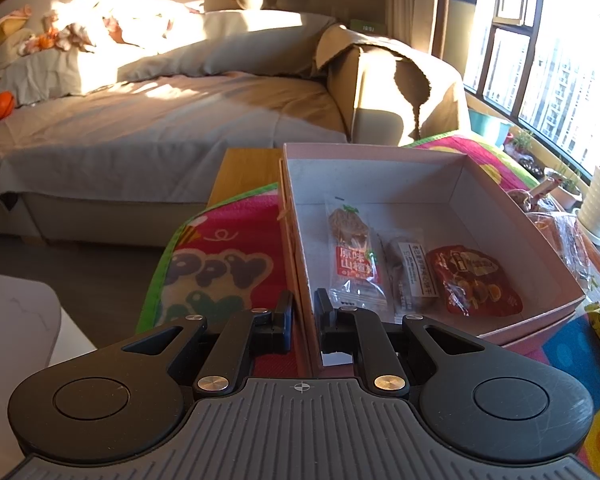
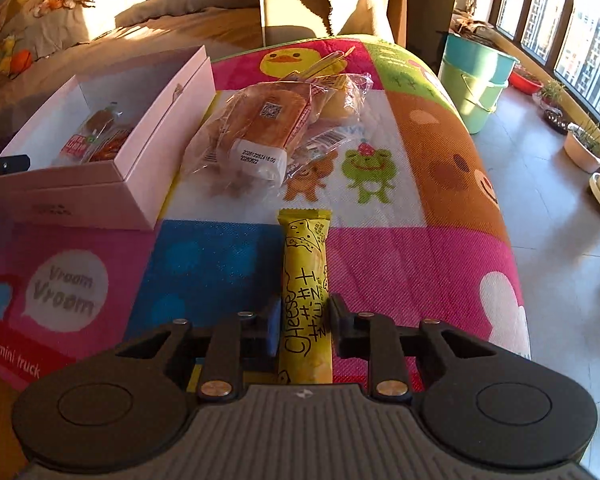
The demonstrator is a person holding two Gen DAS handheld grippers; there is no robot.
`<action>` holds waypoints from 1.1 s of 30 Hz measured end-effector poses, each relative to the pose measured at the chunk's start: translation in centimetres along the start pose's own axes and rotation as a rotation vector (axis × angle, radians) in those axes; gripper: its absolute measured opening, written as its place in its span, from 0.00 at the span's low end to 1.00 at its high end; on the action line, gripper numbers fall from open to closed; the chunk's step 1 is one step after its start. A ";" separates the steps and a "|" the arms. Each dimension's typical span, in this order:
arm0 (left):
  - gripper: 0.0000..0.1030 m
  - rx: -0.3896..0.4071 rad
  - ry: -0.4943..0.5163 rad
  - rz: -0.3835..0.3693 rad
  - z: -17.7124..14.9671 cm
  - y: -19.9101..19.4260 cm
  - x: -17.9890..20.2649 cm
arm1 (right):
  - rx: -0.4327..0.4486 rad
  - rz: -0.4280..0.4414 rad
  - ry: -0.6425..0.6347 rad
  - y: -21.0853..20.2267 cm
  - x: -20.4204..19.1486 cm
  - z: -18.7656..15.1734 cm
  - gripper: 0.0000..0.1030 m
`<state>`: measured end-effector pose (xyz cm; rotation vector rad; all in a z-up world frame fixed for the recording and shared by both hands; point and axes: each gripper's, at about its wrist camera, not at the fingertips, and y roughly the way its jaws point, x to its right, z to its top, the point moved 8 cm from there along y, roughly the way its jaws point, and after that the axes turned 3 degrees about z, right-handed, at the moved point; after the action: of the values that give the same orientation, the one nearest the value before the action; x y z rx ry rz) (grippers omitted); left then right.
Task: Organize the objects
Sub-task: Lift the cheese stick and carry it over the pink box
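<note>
While low sun rakes across the room, my left gripper [image 1: 304, 312] sits astride the near wall of the pink box [image 1: 548, 264], one finger outside over the bright play mat [image 1: 224, 256] and one inside, pinching that cardboard wall between them. Inside the box lie three snack packets side by side: a clear one with a red label [image 1: 354, 256], a narrow dark one [image 1: 410, 268] touching it, and a red foil one [image 1: 474, 280] just beside that. Beyond the box, the wooden counter [image 1: 244, 172] shows where the mat ends, and past it stands a sofa [image 1: 160, 128] draped in grey cloth with an orange toy [image 1: 2, 104] at its far end. In my right gripper [image 2: 305, 330] I hold a yellow cheese stick packet [image 2: 306, 280], clamped near its lower end and pointing straight ahead along the fingers; its far end seems to hover above the mat, though I cannot be sure it is clear of it. Ahead of it lies a heap of bagged bread [image 2: 272, 124], just beside the box's right wall, with a few smaller wrappers tucked under it. A green bucket [image 2: 476, 84] stands on the floor off the mat's far corner, near potted plants [image 2: 586, 144] under the window. Both grippers are held level, aimed towards the sofa.
</note>
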<state>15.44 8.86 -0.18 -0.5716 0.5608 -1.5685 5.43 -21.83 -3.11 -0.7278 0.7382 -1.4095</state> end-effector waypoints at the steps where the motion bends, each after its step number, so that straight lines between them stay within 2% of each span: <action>1: 0.13 0.000 0.000 0.000 0.0 0.0 0.0 | 0.002 -0.007 -0.002 0.0 -0.1 0.0 0.24; 9: 0.13 0.000 0.000 -0.001 0.0 0.0 0.0 | -0.020 0.050 0.006 -2.6 -1.4 -0.5 0.21; 13: 0.13 0.000 -0.002 -0.007 -0.1 0.0 -0.1 | 0.002 0.147 0.010 -6.6 -3.5 0.6 0.21; 16: 0.13 0.000 -0.004 -0.011 -0.1 0.1 -0.2 | 0.102 0.210 -0.045 -10.8 -6.2 3.3 0.21; 20: 0.13 0.000 -0.005 -0.012 -0.1 0.1 -0.2 | 0.305 0.265 -0.106 -16.1 -9.0 8.7 0.21; 24: 0.13 0.001 -0.006 -0.012 -0.1 0.1 -0.2 | 0.453 0.308 -0.132 -18.7 -11.2 13.6 0.21; 27: 0.13 0.002 -0.007 -0.013 -0.1 0.1 -0.2 | 0.467 0.354 -0.128 -17.4 -13.0 15.9 0.21; 33: 0.13 0.001 -0.007 -0.012 -0.1 0.1 -0.2 | 0.306 0.391 -0.084 -8.6 -16.1 17.8 0.21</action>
<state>15.48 9.08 -0.34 -0.5801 0.5528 -1.5772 14.39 -5.83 14.61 -0.3755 0.5463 -1.0945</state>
